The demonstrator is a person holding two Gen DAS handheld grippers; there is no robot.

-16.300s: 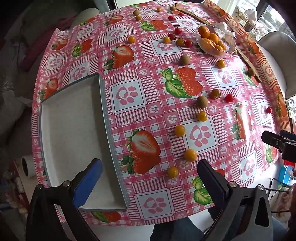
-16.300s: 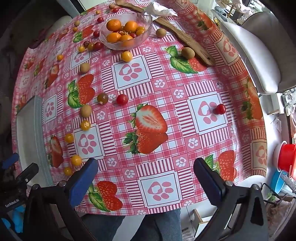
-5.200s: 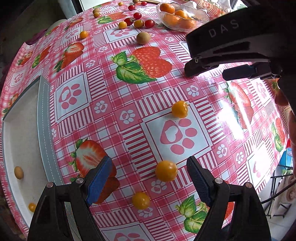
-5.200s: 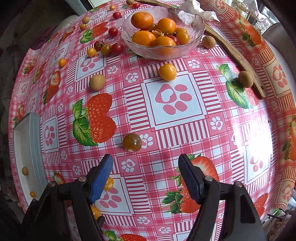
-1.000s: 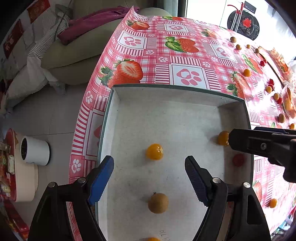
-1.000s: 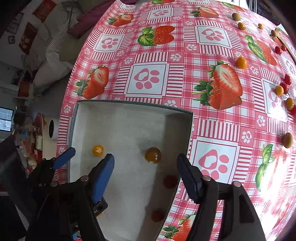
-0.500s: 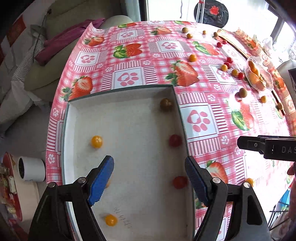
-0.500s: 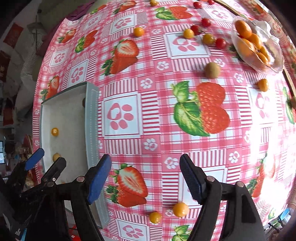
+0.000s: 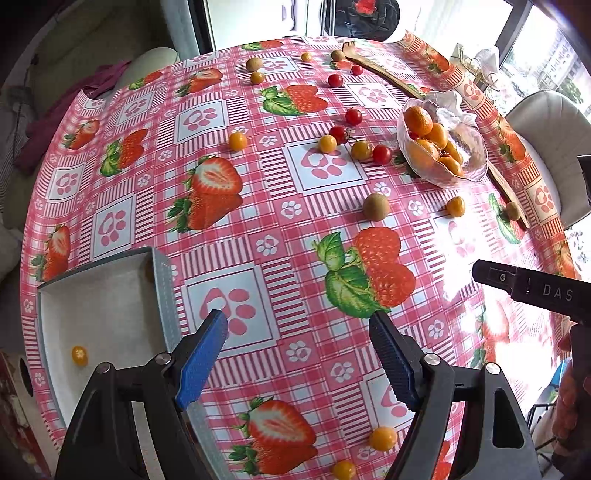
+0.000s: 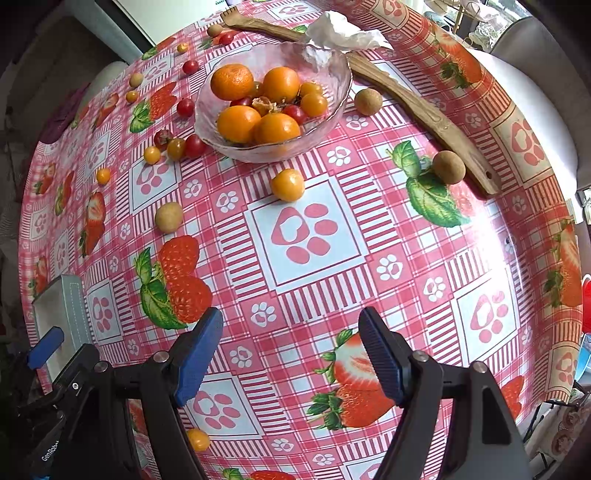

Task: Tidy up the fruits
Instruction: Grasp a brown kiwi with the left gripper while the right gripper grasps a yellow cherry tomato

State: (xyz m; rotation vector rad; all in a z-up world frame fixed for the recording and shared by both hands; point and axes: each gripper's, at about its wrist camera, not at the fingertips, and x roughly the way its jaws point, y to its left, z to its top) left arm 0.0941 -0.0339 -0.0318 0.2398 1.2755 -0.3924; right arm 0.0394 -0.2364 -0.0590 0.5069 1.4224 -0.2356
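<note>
My left gripper (image 9: 301, 349) is open and empty above the tablecloth, just right of the grey tray (image 9: 162, 295), which holds a yellow tomato (image 9: 79, 355). Two yellow tomatoes (image 9: 383, 438) lie near its right finger. My right gripper (image 10: 291, 345) is open and empty over the table's near middle. Ahead of it lie an orange tomato (image 10: 287, 184), a brown kiwi-like fruit (image 10: 168, 217) and a glass bowl (image 10: 332, 99) of oranges. Several red and yellow cherry tomatoes (image 9: 354, 144) are scattered left of the bowl. The tray corner (image 10: 70, 295) shows at the right wrist view's left.
A long wooden utensil (image 10: 424, 114) and crumpled tissue (image 10: 343, 35) lie behind the bowl. Another brown fruit (image 10: 448, 167) rests against the utensil. White chairs (image 9: 546, 125) stand beyond the table's far right edge. A sofa with cloth (image 9: 74, 96) is at the far left.
Both grippers have swung away from over the tray toward the table's middle and the bowl. Both stayed open and empty over the last second.
</note>
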